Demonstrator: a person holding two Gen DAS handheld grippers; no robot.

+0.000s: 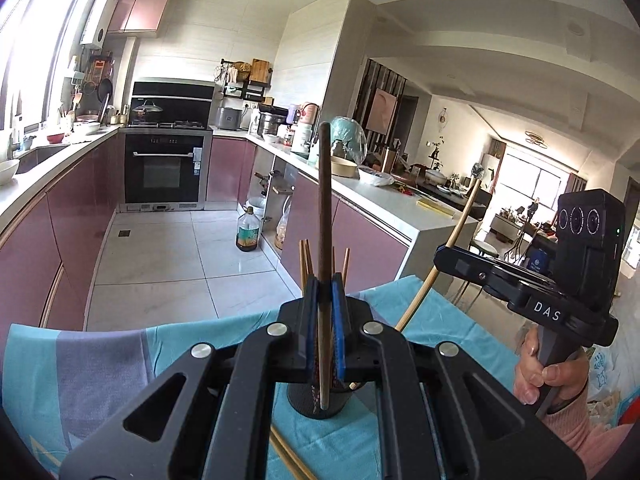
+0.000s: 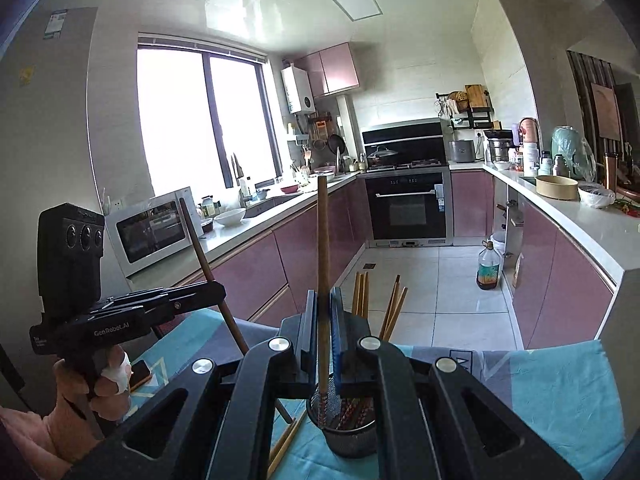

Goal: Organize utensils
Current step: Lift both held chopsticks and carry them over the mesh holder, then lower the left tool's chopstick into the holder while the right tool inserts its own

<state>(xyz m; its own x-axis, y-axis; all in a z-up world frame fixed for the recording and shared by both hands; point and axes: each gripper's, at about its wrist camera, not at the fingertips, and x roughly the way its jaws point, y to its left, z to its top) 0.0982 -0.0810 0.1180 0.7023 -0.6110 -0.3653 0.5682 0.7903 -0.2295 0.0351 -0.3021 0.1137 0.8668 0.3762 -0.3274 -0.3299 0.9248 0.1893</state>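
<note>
My left gripper (image 1: 325, 280) is shut on a dark brown chopstick (image 1: 323, 208), held upright with its lower end over the black mesh utensil holder (image 1: 316, 404). My right gripper (image 2: 323, 296) is shut on a light wooden chopstick (image 2: 322, 232), upright, its tip inside the holder (image 2: 348, 440). Several wooden chopsticks (image 2: 390, 308) stand in the holder. The right gripper also shows in the left wrist view (image 1: 452, 250), and the left gripper in the right wrist view (image 2: 216, 292). Loose chopsticks (image 1: 290, 460) lie on the blue cloth (image 1: 100, 368).
A phone (image 2: 138, 374) lies on the cloth at the left. Beyond the table edge are the tiled floor (image 1: 168, 248), pink cabinets, an oven (image 1: 164, 168) and an oil bottle (image 1: 249, 234). A microwave (image 2: 150, 232) sits on the left counter.
</note>
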